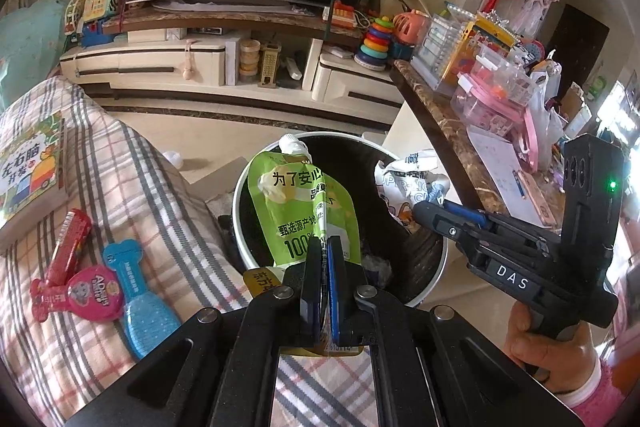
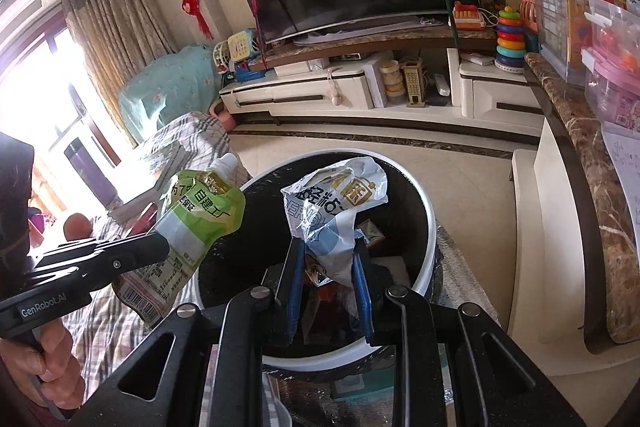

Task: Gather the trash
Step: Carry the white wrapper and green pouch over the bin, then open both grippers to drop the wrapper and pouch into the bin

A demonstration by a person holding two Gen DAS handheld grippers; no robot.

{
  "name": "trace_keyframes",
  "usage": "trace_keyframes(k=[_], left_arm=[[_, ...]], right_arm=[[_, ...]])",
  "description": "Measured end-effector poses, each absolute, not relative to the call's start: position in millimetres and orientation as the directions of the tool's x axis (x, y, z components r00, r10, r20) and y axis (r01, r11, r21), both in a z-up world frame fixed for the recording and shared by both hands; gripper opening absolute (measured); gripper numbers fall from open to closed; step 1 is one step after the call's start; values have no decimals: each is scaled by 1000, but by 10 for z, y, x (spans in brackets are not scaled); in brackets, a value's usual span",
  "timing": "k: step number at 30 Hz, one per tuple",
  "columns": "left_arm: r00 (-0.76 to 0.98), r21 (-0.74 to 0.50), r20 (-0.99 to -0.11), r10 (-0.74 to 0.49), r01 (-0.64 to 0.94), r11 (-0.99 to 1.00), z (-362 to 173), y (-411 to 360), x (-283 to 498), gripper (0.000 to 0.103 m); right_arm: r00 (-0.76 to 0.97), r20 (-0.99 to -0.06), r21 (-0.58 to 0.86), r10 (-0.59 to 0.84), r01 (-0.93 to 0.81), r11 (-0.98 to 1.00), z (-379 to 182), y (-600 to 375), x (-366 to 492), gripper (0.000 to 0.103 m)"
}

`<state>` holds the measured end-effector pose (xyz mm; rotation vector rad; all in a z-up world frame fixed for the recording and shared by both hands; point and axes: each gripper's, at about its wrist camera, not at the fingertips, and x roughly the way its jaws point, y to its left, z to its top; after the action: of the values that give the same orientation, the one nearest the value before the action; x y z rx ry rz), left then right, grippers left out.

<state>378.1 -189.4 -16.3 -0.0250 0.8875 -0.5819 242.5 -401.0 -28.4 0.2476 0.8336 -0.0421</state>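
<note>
right gripper point(image 2: 326, 251) clamped on crumpled white-blue wrapper point(image 2: 332, 211), above trash bin point(image 2: 430, 227); left gripper point(image 2: 162, 247) beside it pinching green spout pouch point(image 2: 200, 215) at bin's rim

Strong daylight enters from the window point(image 2: 36, 99), which is overexposed to white. The room is otherwise bright and sharp. Fisheye distortion bends the edges, and the corners are black.
</note>
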Motion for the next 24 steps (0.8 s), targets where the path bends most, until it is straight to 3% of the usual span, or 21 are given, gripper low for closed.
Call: trace_keyframes(k=[24], left_arm=[[452, -257, -755, -475, 461, 849, -336, -2230, 4061, 2]], right_arm=[[627, -777, 176, 52, 137, 975, -410, -4095, 2633, 23]])
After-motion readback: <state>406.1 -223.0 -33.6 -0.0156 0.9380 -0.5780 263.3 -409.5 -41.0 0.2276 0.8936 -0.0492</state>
